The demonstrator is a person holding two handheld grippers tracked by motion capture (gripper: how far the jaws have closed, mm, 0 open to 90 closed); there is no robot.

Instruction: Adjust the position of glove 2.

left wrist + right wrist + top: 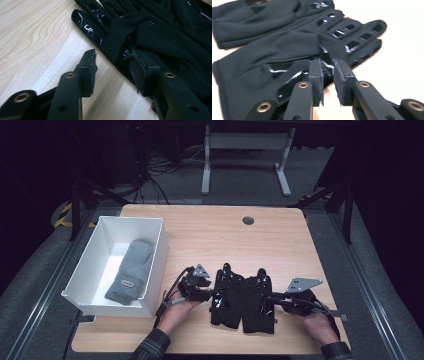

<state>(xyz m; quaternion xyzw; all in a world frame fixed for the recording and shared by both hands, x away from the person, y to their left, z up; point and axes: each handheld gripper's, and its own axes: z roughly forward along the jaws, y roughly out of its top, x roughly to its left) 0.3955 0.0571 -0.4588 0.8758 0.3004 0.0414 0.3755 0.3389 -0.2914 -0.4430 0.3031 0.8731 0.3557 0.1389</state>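
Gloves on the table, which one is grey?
The knit glove lying inside the white bin; the two gloves between the grippers are black.

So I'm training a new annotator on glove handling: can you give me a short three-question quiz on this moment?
1. True or false: the left gripper stands open at the edge of the left black glove.
2. What lies inside the white bin?
A. a grey mitten
B. a red cap
C. a blue towel
3. What is the right gripper pinching?

Key:
1. True.
2. A, the grey mitten.
3. The edge of the right black glove.
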